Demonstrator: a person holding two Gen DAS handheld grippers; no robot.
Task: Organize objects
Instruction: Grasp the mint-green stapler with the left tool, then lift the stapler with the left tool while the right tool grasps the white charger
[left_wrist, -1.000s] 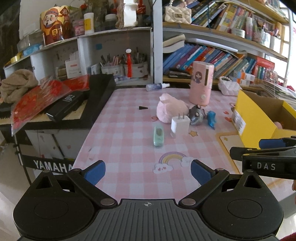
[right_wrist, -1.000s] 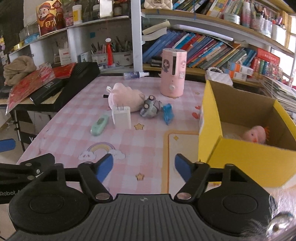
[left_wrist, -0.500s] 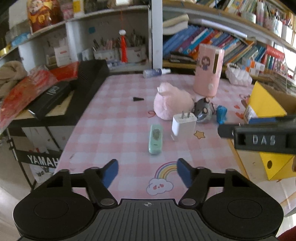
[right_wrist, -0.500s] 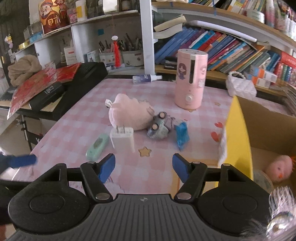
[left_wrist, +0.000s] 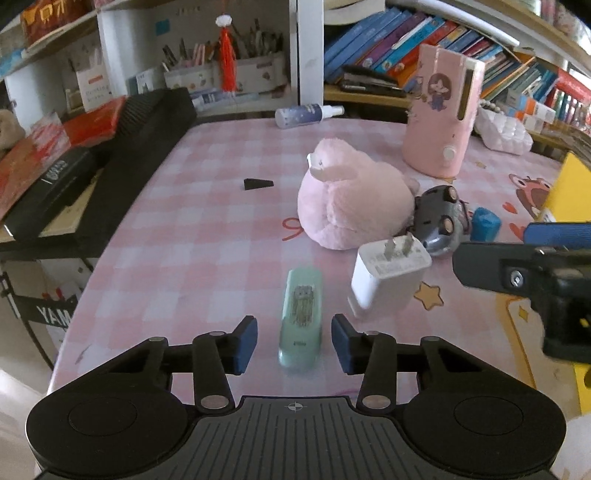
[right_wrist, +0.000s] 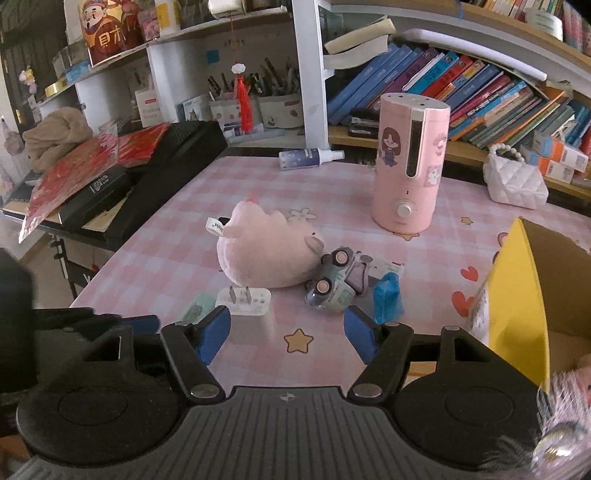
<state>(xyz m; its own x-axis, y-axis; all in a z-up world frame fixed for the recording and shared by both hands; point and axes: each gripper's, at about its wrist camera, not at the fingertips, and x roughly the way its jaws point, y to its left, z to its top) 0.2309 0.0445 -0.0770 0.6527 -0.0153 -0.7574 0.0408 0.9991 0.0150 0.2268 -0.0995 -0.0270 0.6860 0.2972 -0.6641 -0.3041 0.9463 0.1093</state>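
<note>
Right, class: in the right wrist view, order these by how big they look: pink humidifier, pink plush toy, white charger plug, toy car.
1. pink humidifier, though the pink plush toy looks nearly as big, so this is a close call
2. pink plush toy
3. toy car
4. white charger plug, partly hidden by a gripper finger, so unsure

Over the last second the left gripper (left_wrist: 294, 345) has moved forward and down over the pink checked table (left_wrist: 207, 236), and its open jaws have narrowed. They now sit either side of the near end of the mint-green case (left_wrist: 301, 319), not touching it. The right gripper (right_wrist: 287, 334) has also advanced, toward the white charger (right_wrist: 243, 302) at its 11 o'clock.
</note>
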